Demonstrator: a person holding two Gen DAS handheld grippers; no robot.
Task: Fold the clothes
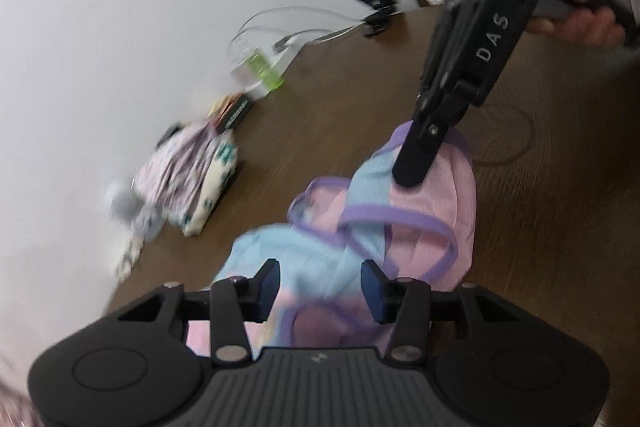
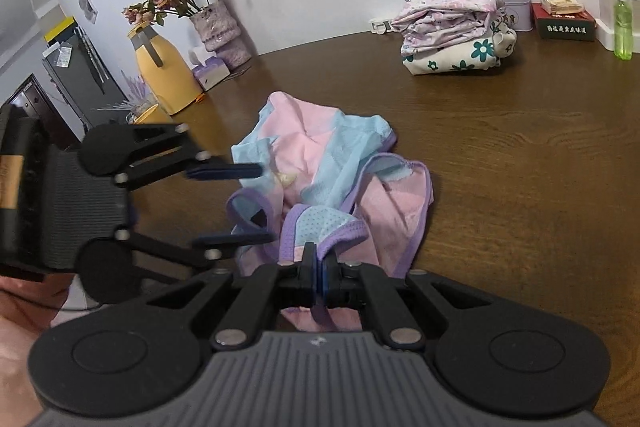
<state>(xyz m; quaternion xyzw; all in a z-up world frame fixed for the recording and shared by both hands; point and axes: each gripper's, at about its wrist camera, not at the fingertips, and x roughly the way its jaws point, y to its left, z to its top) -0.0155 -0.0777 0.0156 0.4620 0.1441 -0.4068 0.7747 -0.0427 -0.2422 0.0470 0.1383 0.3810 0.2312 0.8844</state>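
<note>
Pink-and-blue garment (image 2: pixel 320 179): crumpled mid-bench (image 2: pixel 520 155), unfolded, purple trim uppermost. Right tongs (image 2: pixel 318 267): clamped on a trimmed edge, likely to lift and spread it. Left tongs (image 2: pixel 236 203): apart beside the cloth's other side, seemingly poised to pinch. Folded stack (image 2: pixel 452 23): parked near the wall, presumably finished.

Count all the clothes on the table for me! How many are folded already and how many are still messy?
Folded, in the pile by the wall: 2, the purple flowery cloth on top of the white cloth with green flowers.
Still messy: 1, the pink and blue top, with the right gripper pinching its purple edge.
Total: 3 clothes.
</note>
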